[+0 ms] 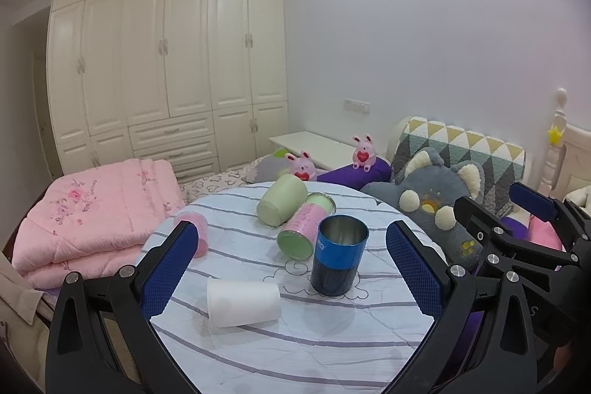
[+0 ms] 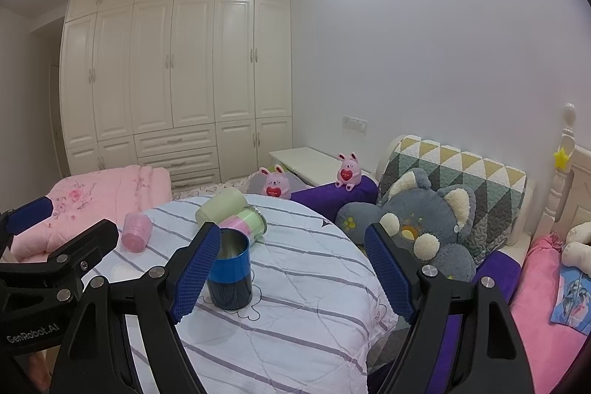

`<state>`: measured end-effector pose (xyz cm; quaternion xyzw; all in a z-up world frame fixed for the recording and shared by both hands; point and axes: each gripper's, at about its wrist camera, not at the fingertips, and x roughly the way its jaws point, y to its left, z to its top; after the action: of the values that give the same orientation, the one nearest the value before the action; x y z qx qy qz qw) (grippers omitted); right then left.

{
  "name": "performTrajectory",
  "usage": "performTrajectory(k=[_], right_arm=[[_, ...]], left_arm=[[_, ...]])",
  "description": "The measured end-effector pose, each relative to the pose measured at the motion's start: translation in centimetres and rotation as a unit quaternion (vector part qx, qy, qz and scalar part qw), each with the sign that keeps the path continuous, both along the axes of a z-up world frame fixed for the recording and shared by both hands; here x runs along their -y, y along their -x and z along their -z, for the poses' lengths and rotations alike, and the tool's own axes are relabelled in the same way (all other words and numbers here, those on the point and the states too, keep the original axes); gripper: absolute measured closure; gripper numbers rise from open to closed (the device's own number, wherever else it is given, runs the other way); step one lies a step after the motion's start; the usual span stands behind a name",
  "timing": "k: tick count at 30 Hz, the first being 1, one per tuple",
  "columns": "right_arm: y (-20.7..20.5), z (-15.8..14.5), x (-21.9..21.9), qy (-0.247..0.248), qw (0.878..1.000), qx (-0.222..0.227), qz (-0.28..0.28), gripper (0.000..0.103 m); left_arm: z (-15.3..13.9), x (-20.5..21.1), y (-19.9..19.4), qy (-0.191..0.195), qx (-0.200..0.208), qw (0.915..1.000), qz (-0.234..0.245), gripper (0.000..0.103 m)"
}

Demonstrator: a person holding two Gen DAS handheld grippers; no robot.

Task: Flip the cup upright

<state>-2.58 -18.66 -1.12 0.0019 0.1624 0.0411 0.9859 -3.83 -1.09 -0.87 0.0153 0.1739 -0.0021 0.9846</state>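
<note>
Both claws, left (image 1: pixel 291 268) and right (image 2: pixel 291 277), were spread, empty. Blue metal cup (image 1: pixel 340 253) stood upright ahead; white paper cup (image 1: pixel 242 298) lay sideways: probably next grasp.

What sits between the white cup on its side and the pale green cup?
In the left wrist view, the upright blue cup and pink-green can lie between white cup and green cup.

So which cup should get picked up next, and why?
Probably the white cup: it lies on its side nearest the open left gripper, while the blue cup already stands upright. Lower the gripper around it.
</note>
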Motion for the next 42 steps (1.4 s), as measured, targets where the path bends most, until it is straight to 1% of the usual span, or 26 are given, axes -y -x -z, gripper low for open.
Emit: performTrajectory(k=[18,22,26,32,34,37,42], right_arm=[[-0.35,0.19,-0.17,0.002,1.0,-0.007,0.0,0.022],[-0.44,0.27,-0.12,0.003,1.0,-0.009,0.0,0.022],[-0.55,0.35,-0.1,0.003,1.0,-0.012,0.002,0.022],[-0.66,0.44,-0.19,0.004,1.0,-0.015,0.003,0.022],[-0.7,0.47,-0.24,0.003,1.0,-0.015,0.003,0.022],[-0.78,0.53,-0.28,0.005,1.0,-0.015,0.004,0.022],[-0.81,0.65,-0.37,0.006,1.0,-0.017,0.003,0.022]], left_arm=[[0.06,0.23,0.02,0.0,0.003,1.0,-0.002,0.0],[0.23,0.22,-0.33,0.0,-0.011,0.9999,0.005,0.0],[0.32,0.34,-0.42,-0.003,-0.014,0.9999,0.005,0.0],[0.41,0.48,-0.26,-0.016,-0.001,0.9999,-0.003,0.0],[0.41,0.38,-0.38,-0.012,-0.004,0.9999,0.003,0.0],[0.44,0.21,-0.67,-0.007,-0.013,0.9999,-0.001,0.0],[0.42,0.32,-0.53,-0.022,-0.001,0.9997,-0.01,0.0]])
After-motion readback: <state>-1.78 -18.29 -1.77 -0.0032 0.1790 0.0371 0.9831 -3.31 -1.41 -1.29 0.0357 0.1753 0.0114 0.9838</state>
